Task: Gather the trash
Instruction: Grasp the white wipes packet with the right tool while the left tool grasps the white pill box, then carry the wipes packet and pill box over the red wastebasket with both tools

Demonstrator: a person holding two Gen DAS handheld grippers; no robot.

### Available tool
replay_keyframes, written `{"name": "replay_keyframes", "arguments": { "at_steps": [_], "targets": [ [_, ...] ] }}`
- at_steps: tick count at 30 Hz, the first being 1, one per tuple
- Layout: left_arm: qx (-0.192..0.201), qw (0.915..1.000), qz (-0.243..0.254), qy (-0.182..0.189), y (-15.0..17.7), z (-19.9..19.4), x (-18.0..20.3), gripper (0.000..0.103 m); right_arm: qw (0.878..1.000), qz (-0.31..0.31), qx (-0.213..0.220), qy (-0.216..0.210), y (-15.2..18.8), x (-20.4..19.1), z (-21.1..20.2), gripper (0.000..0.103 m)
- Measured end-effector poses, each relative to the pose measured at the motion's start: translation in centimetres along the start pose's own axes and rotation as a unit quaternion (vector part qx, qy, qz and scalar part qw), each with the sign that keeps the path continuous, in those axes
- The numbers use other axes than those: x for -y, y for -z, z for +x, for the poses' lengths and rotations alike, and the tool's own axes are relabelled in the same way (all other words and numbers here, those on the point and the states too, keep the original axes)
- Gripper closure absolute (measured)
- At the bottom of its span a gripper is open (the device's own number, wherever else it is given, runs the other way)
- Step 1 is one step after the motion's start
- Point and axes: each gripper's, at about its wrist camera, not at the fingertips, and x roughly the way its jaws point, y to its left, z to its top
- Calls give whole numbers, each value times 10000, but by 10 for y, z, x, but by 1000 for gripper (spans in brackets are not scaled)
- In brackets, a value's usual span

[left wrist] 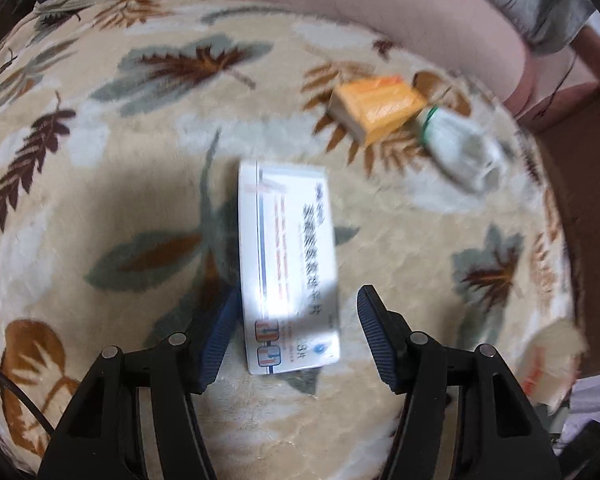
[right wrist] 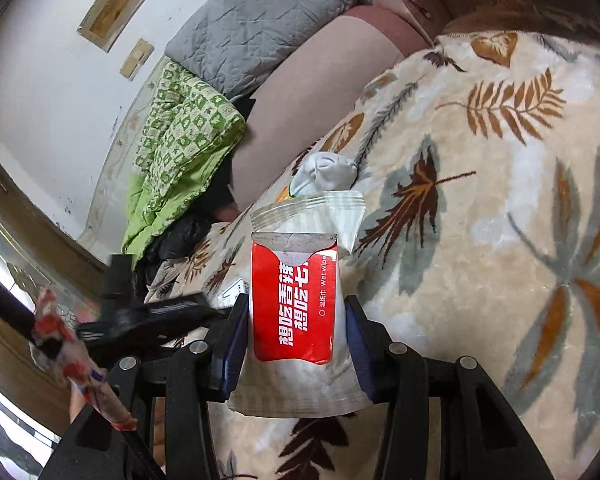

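The left gripper (left wrist: 298, 332) is showing two matte black arms, each built as an open frame with long cut-out slots. Round silver pivot pins are sitting at the joints, two on each arm. Its fingers (left wrist: 372, 332) are wearing dark blue ribbed pads with fine ridges running across them. A thin black cable (left wrist: 16, 394) is curving away at the lower left edge. The right gripper (right wrist: 296, 344) is showing the same build: black slotted arms, silver pins at the joints, and dark blue pads (right wrist: 234, 344) lining the inner faces of both fingers.
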Motion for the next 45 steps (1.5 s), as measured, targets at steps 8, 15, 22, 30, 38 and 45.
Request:
{"name": "replay_keyframes", "arguments": {
  "at_steps": [8,15,22,30,38,45],
  "targets": [
    [-105,9994,218,-266,8,-5,2,54,9996,-238,85,109,15,-12,-37,53],
    [627,9955,595,389,46,-70,20,54,9987,-307,325,239,36,-25,-100,53],
    [915,9821,906,1371,128,-144,21,54,9961,-593,604,242,59,-51,-167,53],
    [1307,9616,1358,1994,209,-225,20,54,9911,-855,970,313,82,-66,-239,53],
    [1517,9431,1739,2395,242,-273,28,54,9865,-780,1366,456,89,-65,-290,53],
    [1488,9327,2054,2564,262,-287,50,54,9814,-828,1641,554,89,-66,-324,53]
  ]
}}
